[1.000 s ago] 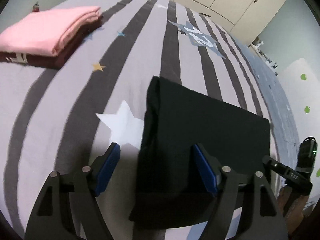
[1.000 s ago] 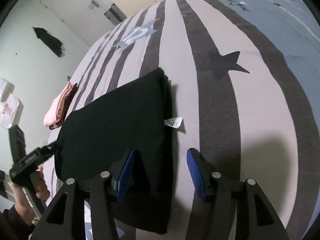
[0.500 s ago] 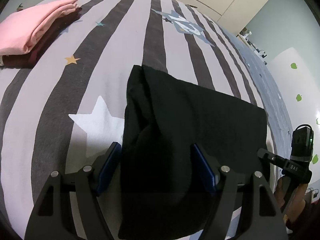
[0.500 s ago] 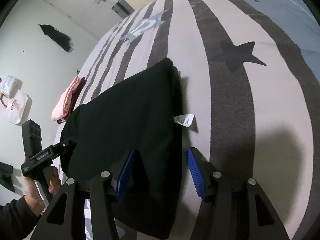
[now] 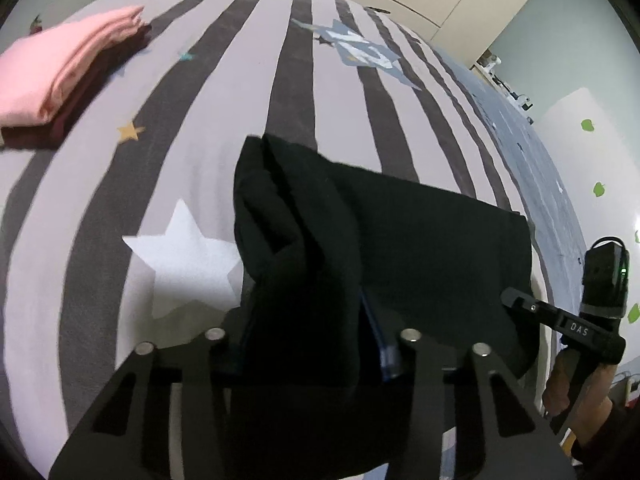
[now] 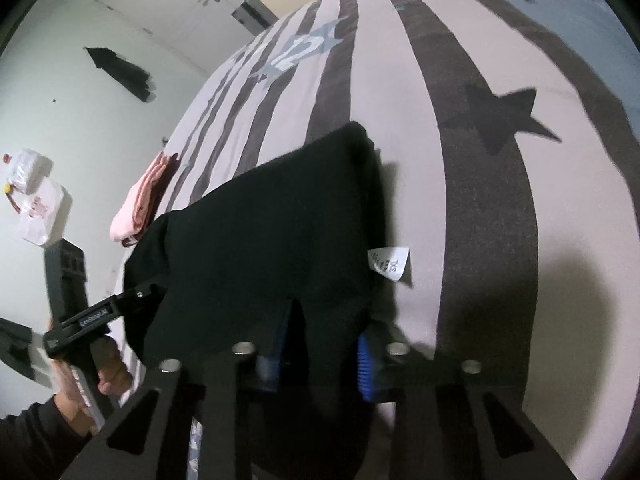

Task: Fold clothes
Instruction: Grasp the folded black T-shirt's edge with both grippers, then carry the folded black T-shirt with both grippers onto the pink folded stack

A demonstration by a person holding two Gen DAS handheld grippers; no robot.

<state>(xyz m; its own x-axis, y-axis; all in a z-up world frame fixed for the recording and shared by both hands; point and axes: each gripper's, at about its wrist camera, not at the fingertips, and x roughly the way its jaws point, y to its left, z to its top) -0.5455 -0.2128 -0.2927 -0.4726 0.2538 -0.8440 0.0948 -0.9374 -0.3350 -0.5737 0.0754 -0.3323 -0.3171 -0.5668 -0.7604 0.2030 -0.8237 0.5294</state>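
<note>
Here both grippers have hold of the folded black garment (image 5: 420, 248) at its near edge, on the striped bed cover (image 5: 208, 128). The left gripper (image 5: 308, 344) has just been closing its jaws, and they now pinch a raised bunch of the black cloth between them; the cloth hides most of both blue pads, so only a strip of the right-hand pad (image 5: 380, 340) shows, pressed against the fabric. Ahead of these jaws the garment's left corner stands up in loose folds, and beyond it to the left lies a white star print (image 5: 184, 256). Farther off to the left, well apart, a folded pink garment (image 5: 60, 68) sits on top of a dark red one (image 5: 36, 140). The right gripper (image 6: 320, 356) has likewise just been closing, and its jaws stand narrow with a fold of the garment's right near corner clamped between the blue pads (image 6: 366, 364). Just ahead and right of these jaws a white care label (image 6: 390, 262) sticks out from the garment's edge over the cover. The rest of the garment seems to lie flat on the bed ahead of both jaws, though motion blur makes this hard to confirm. A hand (image 6: 108, 368) grips the left tool's handle at the lower left of the right wrist view.
</note>
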